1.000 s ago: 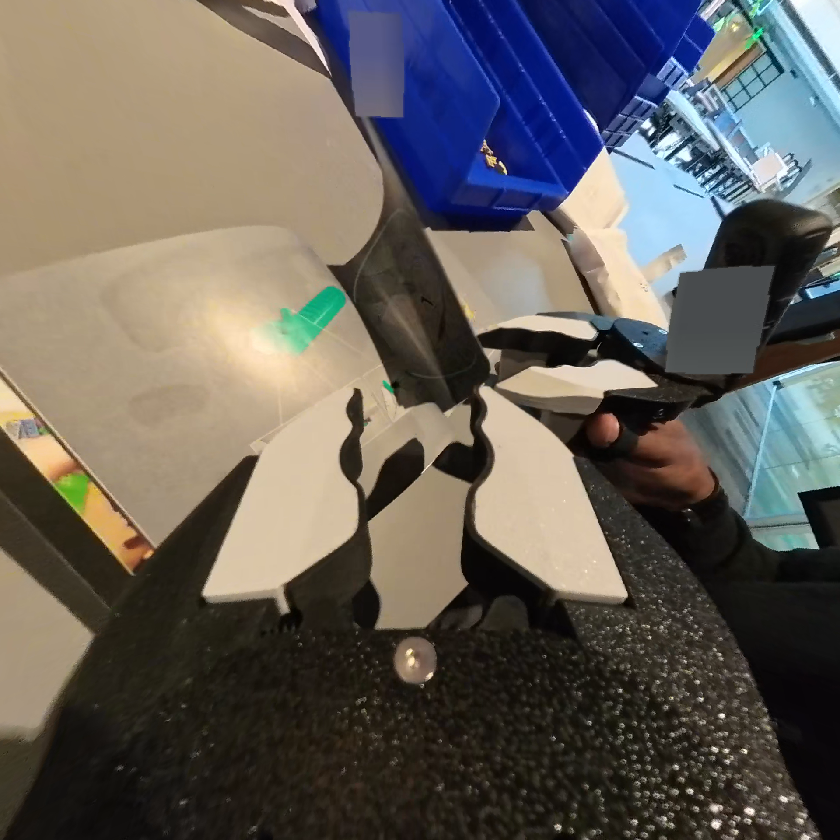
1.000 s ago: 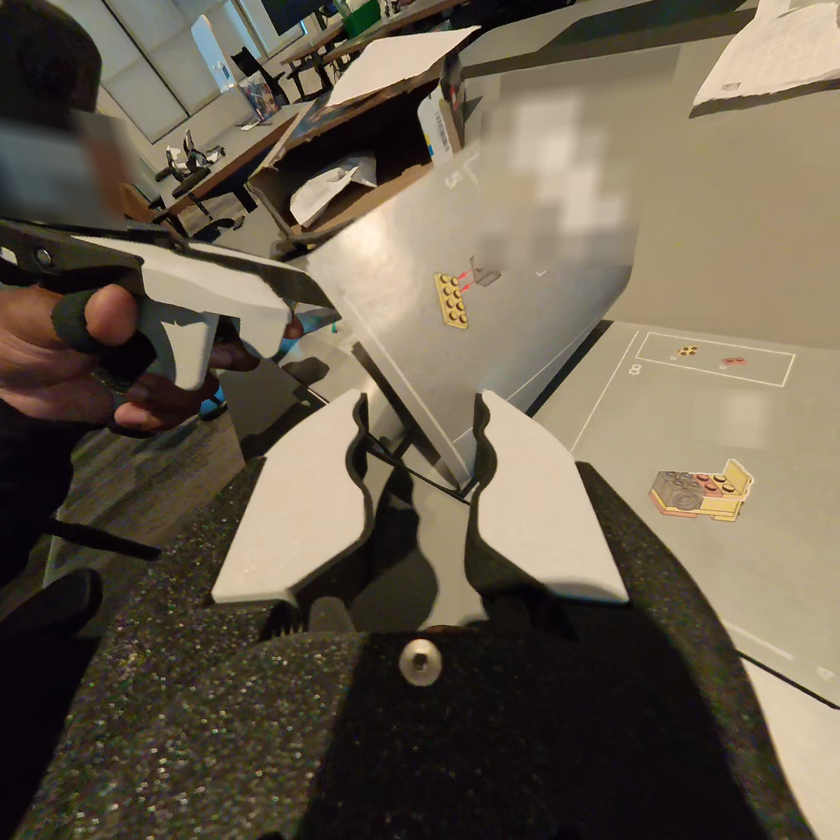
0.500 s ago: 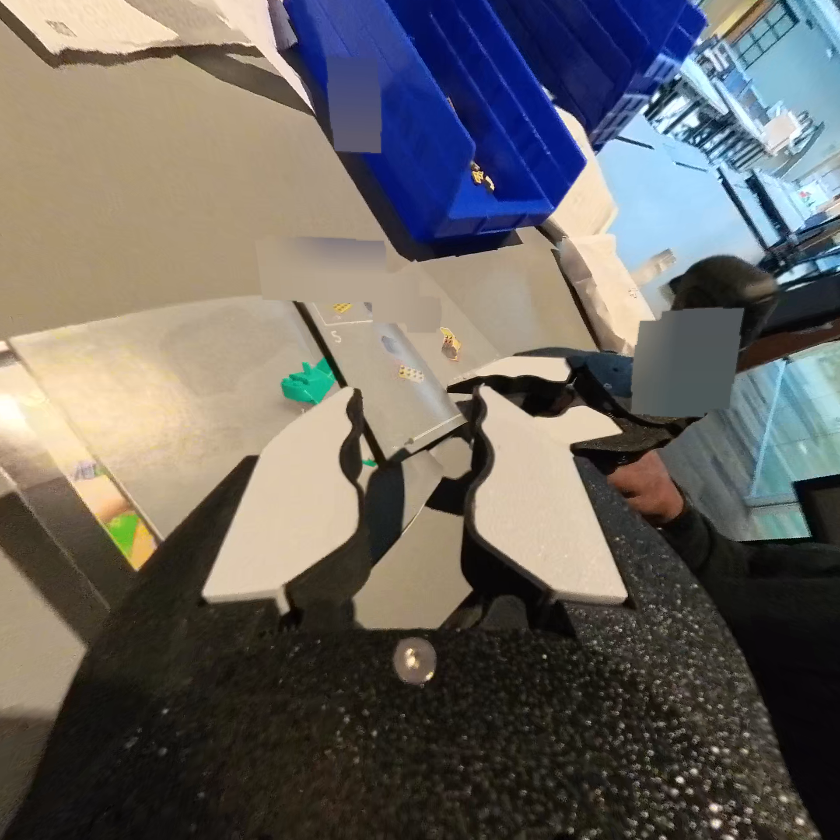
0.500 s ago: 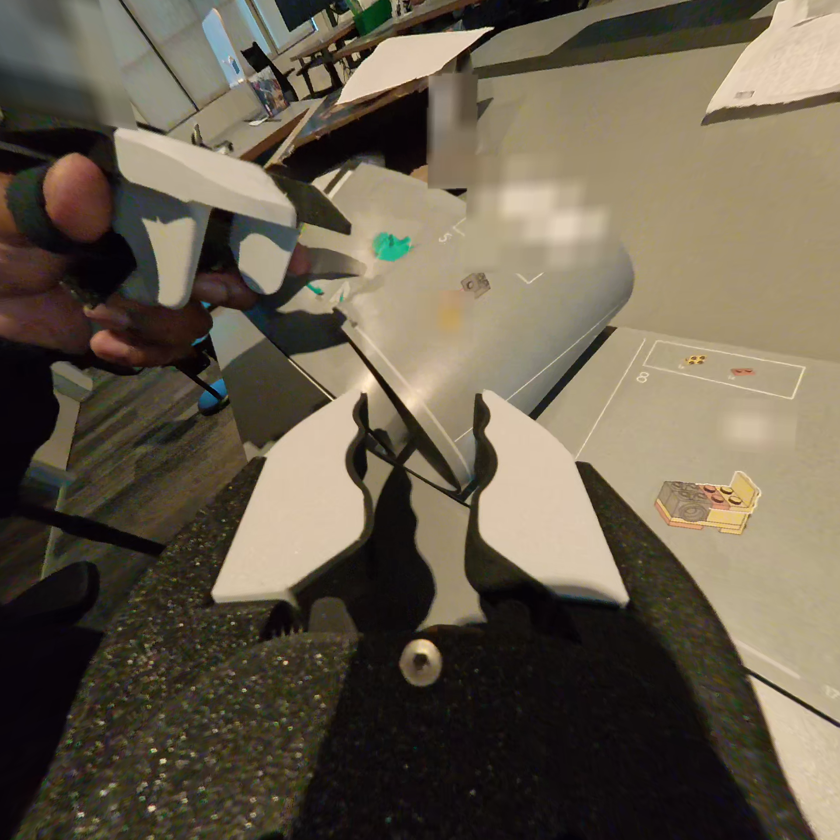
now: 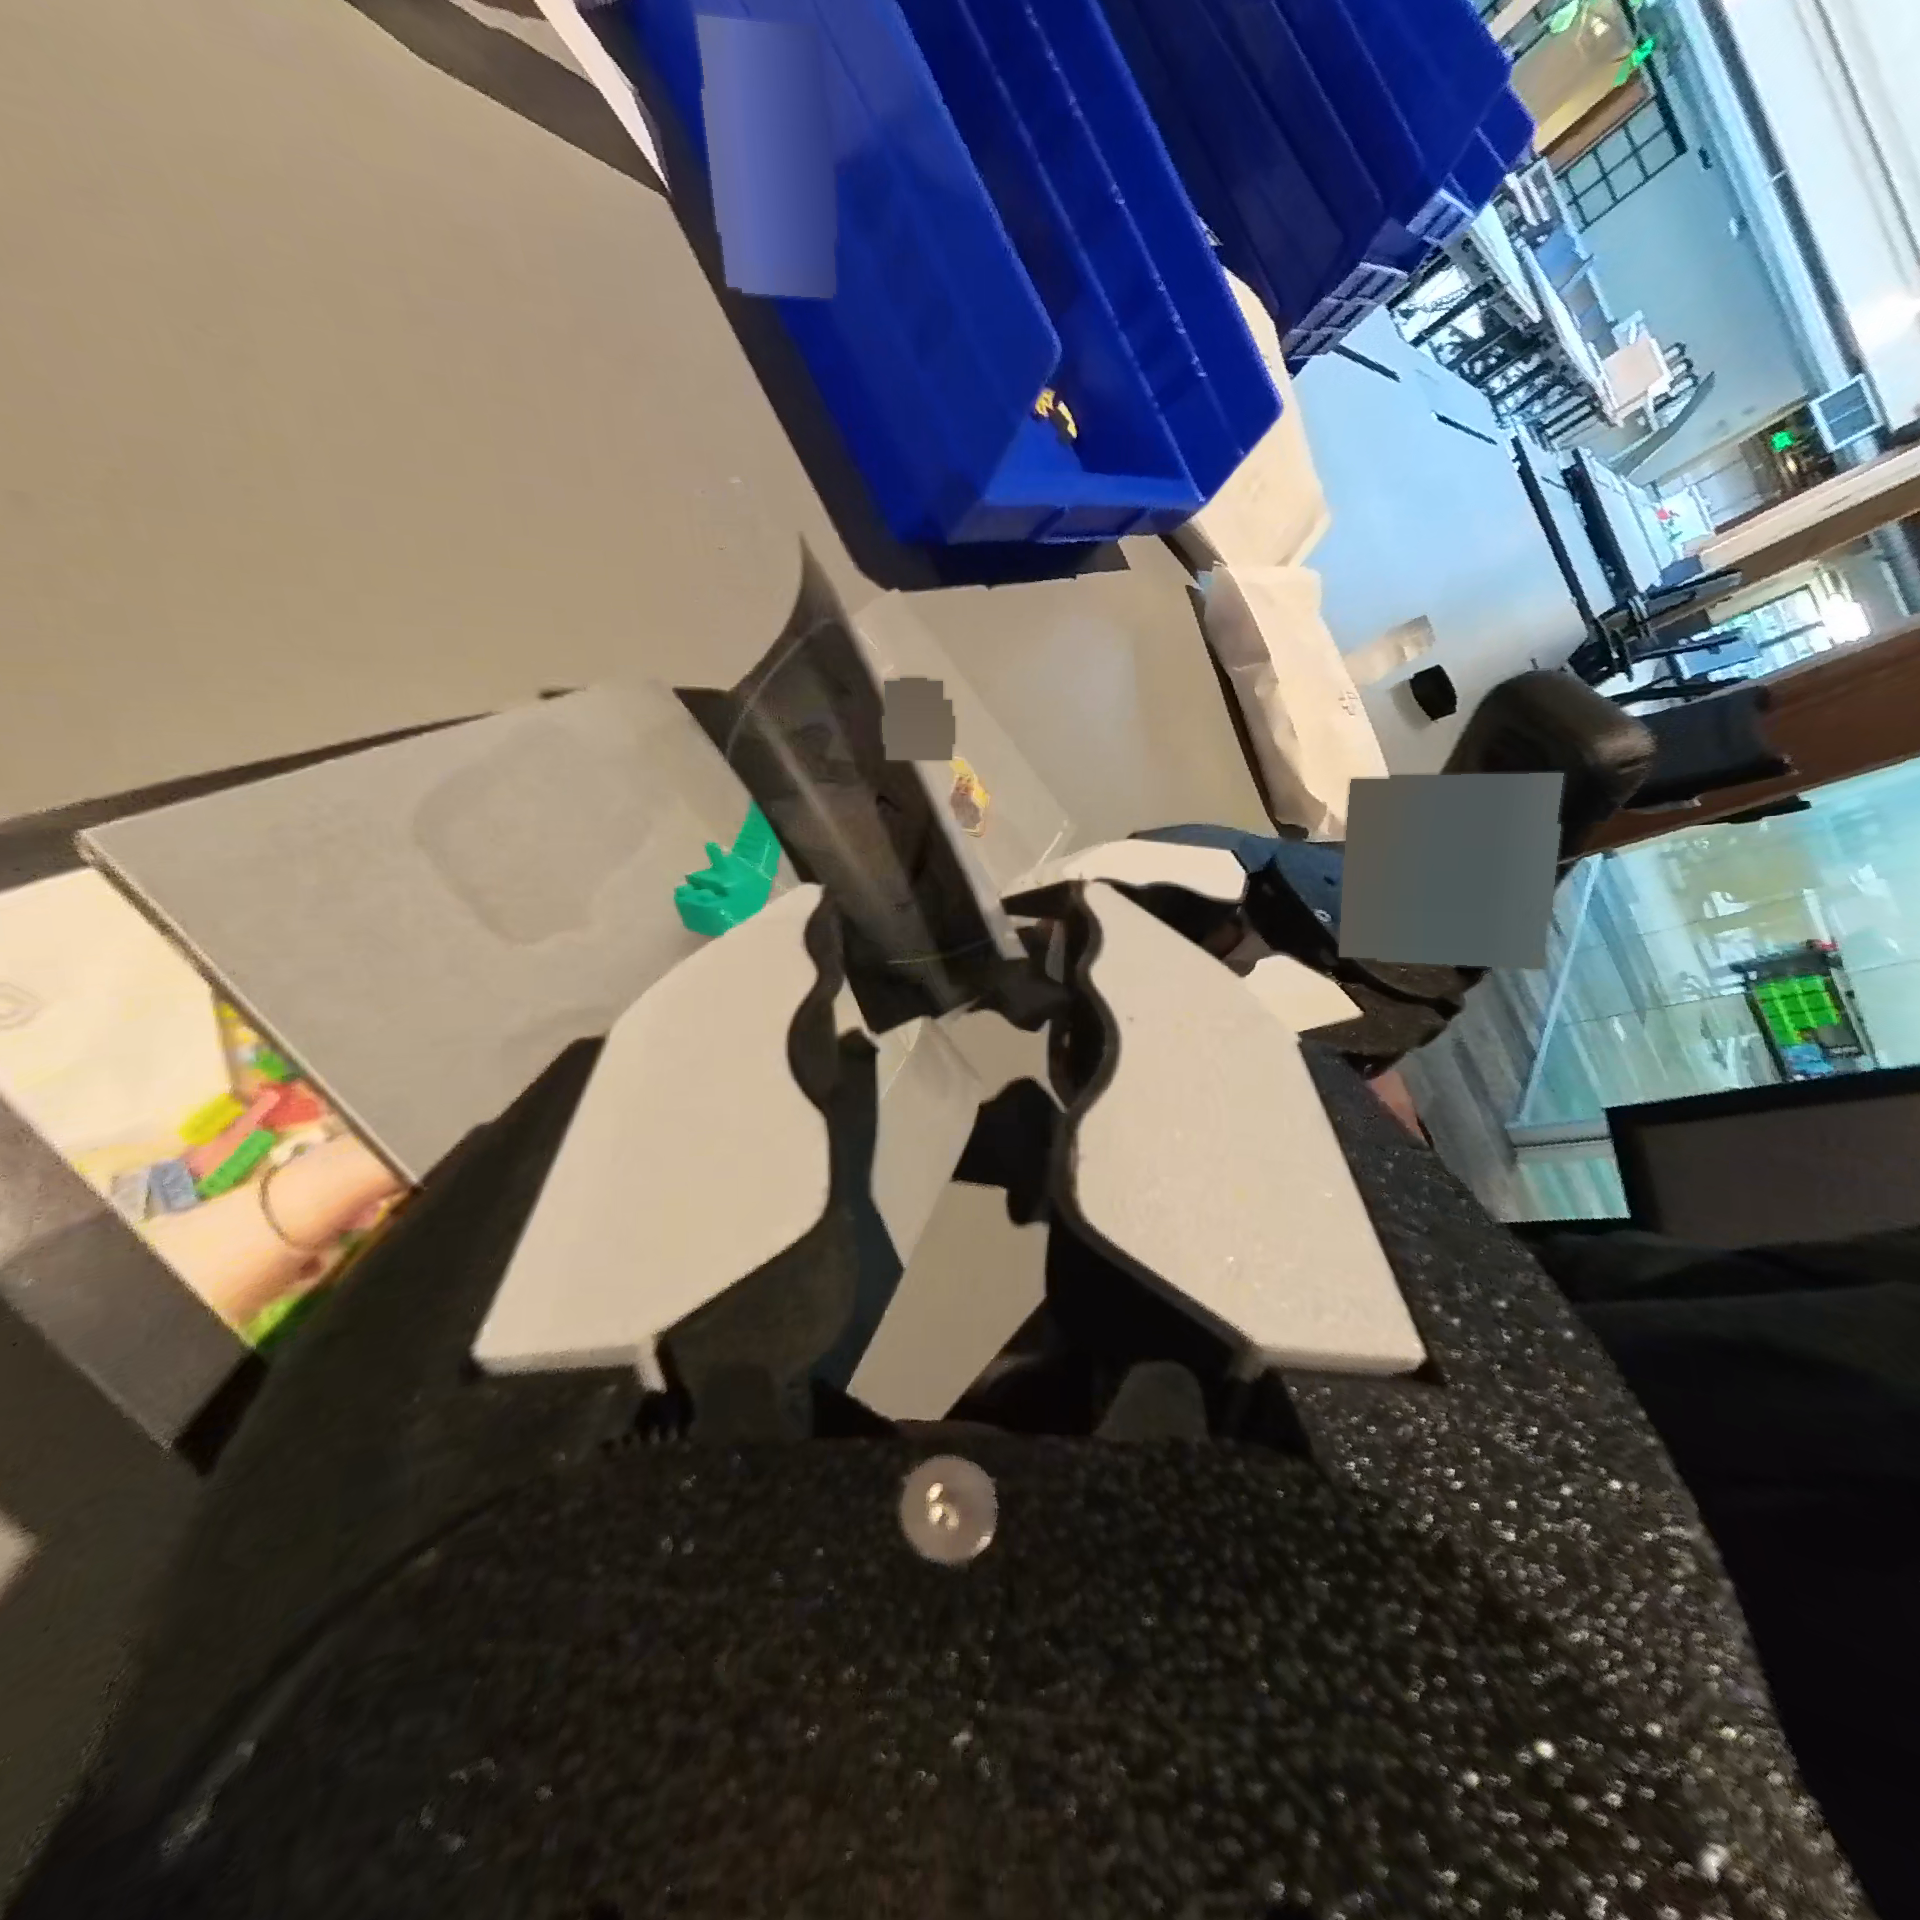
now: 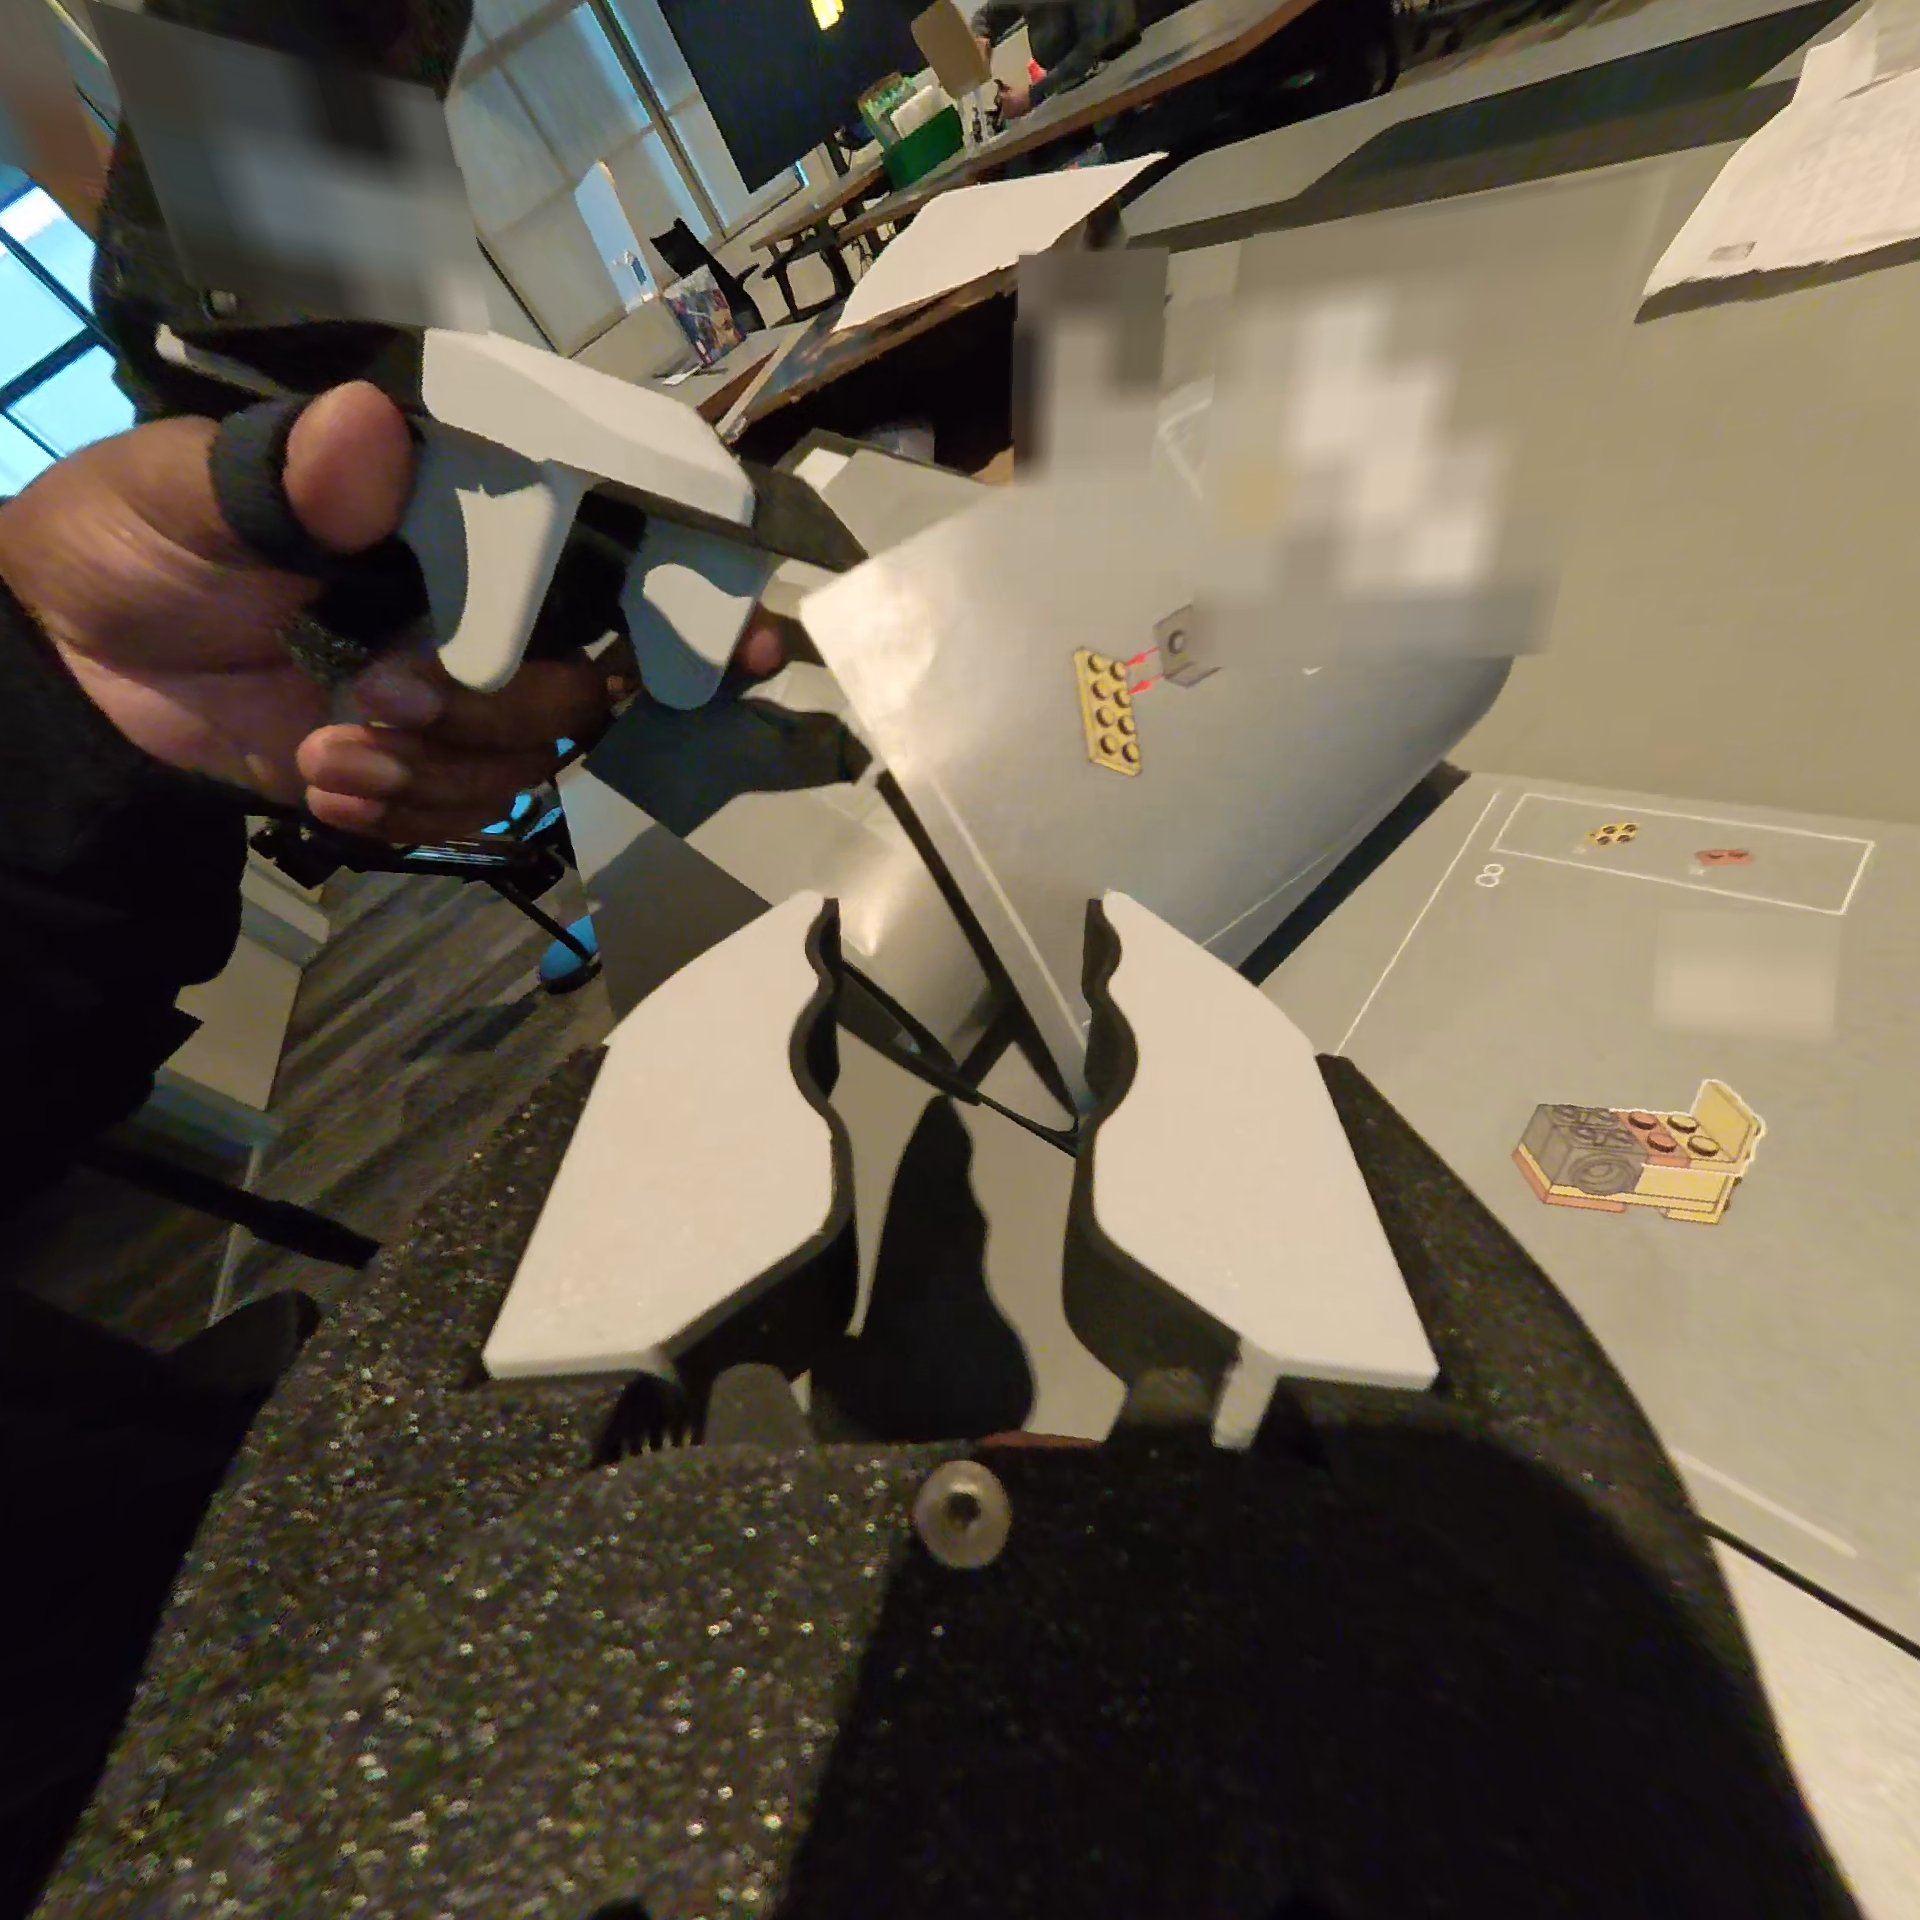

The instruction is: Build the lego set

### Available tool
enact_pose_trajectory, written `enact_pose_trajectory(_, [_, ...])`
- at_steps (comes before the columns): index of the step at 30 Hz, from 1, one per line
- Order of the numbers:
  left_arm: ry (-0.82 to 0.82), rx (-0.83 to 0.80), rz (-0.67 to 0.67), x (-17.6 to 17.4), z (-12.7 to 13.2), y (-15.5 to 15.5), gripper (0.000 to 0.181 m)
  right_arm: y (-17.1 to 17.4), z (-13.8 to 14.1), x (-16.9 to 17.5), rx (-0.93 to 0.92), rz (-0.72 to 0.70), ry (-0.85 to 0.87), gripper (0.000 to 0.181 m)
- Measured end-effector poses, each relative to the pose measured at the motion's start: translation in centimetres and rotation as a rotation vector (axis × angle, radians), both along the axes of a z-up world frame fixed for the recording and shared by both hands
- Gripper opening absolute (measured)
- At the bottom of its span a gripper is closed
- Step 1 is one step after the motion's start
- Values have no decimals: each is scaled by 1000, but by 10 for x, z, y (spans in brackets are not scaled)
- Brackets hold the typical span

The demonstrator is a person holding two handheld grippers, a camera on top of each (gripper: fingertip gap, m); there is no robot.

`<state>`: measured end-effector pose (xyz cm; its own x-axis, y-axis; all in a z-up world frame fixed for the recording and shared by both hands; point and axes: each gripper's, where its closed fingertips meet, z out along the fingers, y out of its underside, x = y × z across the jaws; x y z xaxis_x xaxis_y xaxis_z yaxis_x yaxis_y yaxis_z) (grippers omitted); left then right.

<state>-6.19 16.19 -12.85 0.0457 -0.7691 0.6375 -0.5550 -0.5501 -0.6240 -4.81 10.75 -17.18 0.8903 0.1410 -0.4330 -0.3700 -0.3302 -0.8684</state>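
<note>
A grey Lego instruction booklet (image 6: pixel 1143 790) lies open on the table, with one page standing up and curled. My right gripper (image 6: pixel 956 966) is open, and the page's lower edge runs between its fingers against the right one. My left gripper (image 5: pixel 945 956) is open around the booklet's dark fold (image 5: pixel 831 831). In the right wrist view the left gripper (image 6: pixel 623 623) sits at the raised page's upper corner. In the left wrist view the right gripper (image 5: pixel 1216 935) is just beyond mine. A green brick picture (image 5: pixel 727 883) shows on a page. No loose bricks show.
Blue storage bins (image 5: pixel 987 312) stand behind the booklet. A colourful Lego cover (image 5: pixel 239 1143) lies at the left. The flat page (image 6: pixel 1558 987) carries a printed build picture (image 6: pixel 1631 1153). Loose white paper (image 6: pixel 1818 177) lies at the far right. The floor (image 6: pixel 364 1039) drops off at the left. The gap from one gripper's tips to the other's is roughly 8 centimeters.
The raised page has swung, and the step with the yellow plate faces the right wrist camera again. The left gripper has come lower, to the page's upper corner. Both grippers keep the same gap.
</note>
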Motion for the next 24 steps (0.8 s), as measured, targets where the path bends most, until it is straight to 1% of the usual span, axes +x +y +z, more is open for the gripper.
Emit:
enact_pose_trajectory(5, [24,-25,-31,7,0,-6,37,1,-3,2,-19,-9,13,44])
enact_pose_trajectory(10, [62,50,-85,14,7,-11,38,1,-3,2,-20,-9,20,43])
enact_pose_trajectory(14, [116,82,-128,19,8,-15,38,0,-2,2,-11,-5,27,43])
enact_pose_trajectory(18, [155,41,-126,22,7,-9,38,-1,0,3,2,-1,41,43])
enact_pose_trajectory(21, [184,4,-116,22,1,-2,29,-1,2,3,11,3,50,43])
enact_pose_trajectory(24, [195,-60,-135,22,-2,-6,26,-1,2,3,12,5,52,44])
